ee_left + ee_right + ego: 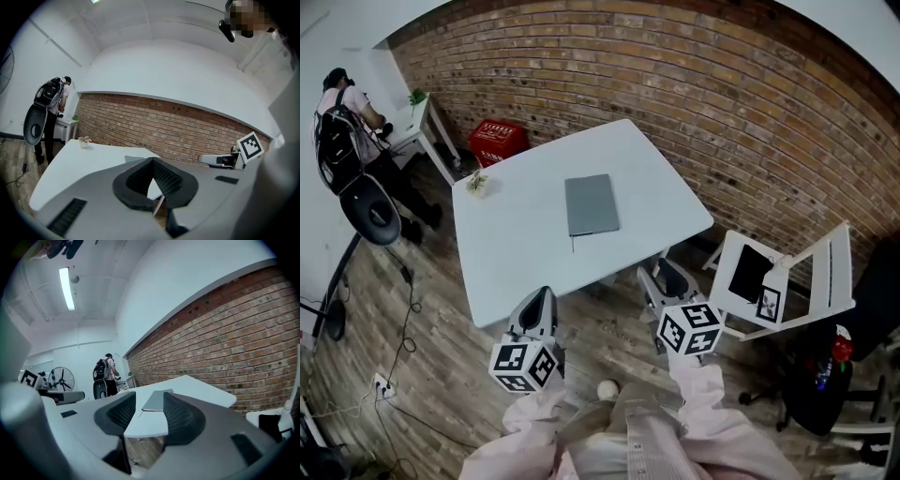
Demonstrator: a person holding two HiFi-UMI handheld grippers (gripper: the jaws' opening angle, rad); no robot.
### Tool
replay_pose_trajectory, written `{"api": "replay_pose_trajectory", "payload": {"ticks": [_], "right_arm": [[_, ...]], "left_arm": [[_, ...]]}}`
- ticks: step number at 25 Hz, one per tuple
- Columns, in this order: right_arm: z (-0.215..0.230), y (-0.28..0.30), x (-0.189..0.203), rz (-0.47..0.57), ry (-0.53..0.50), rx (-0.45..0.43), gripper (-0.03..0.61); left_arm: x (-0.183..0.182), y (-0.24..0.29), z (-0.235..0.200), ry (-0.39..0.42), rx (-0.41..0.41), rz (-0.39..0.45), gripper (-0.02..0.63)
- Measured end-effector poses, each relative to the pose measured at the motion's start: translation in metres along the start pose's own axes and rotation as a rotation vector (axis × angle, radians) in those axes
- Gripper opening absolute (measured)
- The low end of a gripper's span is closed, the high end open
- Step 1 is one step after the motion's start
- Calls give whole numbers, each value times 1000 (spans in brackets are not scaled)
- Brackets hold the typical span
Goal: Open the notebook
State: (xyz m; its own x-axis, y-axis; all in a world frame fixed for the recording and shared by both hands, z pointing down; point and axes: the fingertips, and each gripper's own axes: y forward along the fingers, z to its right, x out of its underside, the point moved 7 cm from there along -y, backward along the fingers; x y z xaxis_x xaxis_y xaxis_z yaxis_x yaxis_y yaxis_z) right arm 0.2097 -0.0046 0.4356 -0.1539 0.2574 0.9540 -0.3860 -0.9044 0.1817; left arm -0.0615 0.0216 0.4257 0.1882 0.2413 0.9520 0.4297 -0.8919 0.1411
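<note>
A closed grey notebook [591,204] lies flat in the middle of the white table [516,253]. A thin ribbon pokes out of its near edge. Both grippers hover in front of the table's near edge, over the wooden floor and short of the notebook. My left gripper [539,295] has its fingertips touching and holds nothing. In the left gripper view it [152,161] points at the table top. My right gripper [661,277] stands open and empty. The right gripper view frames the notebook [157,401] between the two pads of the gripper [149,401].
A small potted plant [476,183] stands at the table's far left corner. A red basket [497,141] sits by the brick wall. A white folding chair [787,281] stands right of the table. A person with a backpack [342,122] stands at the far left by a black chair [370,211].
</note>
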Motion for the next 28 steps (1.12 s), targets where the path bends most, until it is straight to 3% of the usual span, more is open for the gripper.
{"api": "replay_pose_trajectory", "payload": {"ticks": [13,28], "right_arm": [[15,51,4,-4,47,-2,181],[61,179,-5,-163,104,-84,181]], "left_arm": [[5,41,-31,-41,-28,-32,-8],[-7,145,-80,-75,-61,-112,-8]]}}
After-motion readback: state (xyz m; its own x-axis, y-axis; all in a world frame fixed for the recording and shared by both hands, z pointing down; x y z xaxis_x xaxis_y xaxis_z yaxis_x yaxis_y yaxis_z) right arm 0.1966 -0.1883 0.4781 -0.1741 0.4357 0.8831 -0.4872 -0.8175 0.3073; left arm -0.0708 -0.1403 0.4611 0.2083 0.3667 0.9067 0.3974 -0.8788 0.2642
